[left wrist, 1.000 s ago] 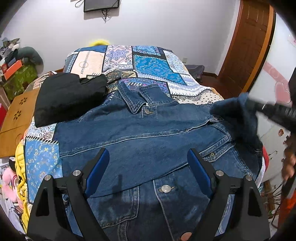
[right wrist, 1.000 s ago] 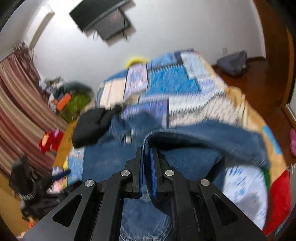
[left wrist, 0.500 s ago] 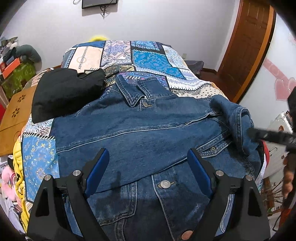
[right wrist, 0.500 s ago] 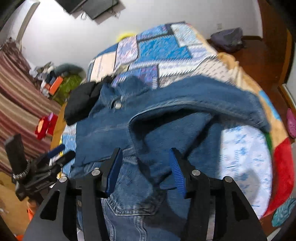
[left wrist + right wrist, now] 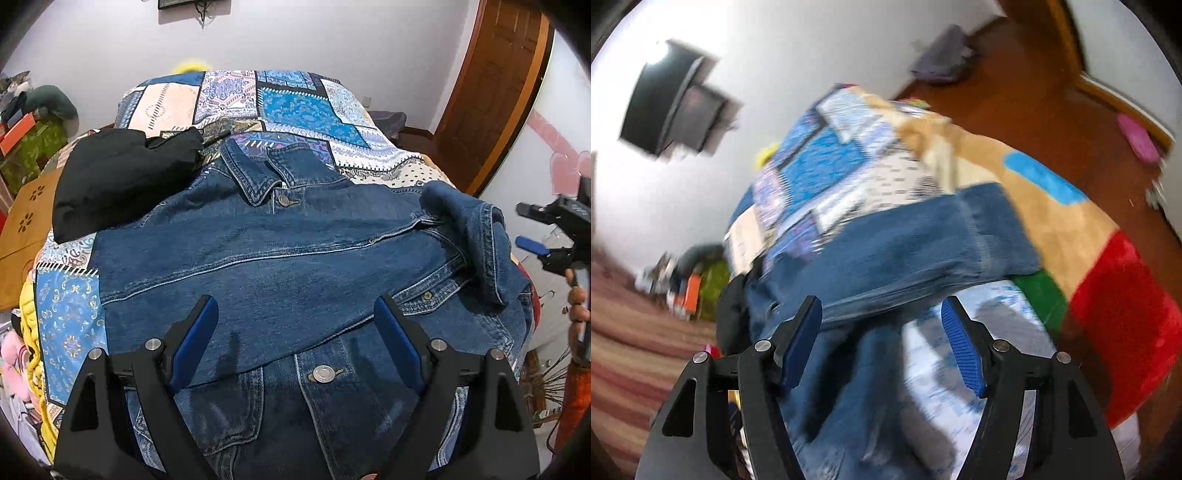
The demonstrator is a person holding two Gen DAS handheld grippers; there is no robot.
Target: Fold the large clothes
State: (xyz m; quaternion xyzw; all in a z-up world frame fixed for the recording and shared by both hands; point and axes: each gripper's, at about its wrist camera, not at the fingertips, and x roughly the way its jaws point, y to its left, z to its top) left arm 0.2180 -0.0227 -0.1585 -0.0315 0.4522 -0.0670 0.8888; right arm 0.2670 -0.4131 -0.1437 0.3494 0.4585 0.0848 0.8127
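Only leftward, denim jacket (image 5: pixel 280 258) collar; rightward, red blanket (image 5: pixel 1123 325).

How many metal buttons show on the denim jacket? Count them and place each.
3: top button by the collar; small button at right beside the folded sleeve; large button nearest the camera. Folds may hide more.

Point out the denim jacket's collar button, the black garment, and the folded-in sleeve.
collar button (image 5: pixel 283 199), left wrist view, on the metal button face.
black garment (image 5: pixel 122 177), left wrist view, on its middle.
folded-in sleeve (image 5: pixel 476 236), left wrist view, near the cuff.
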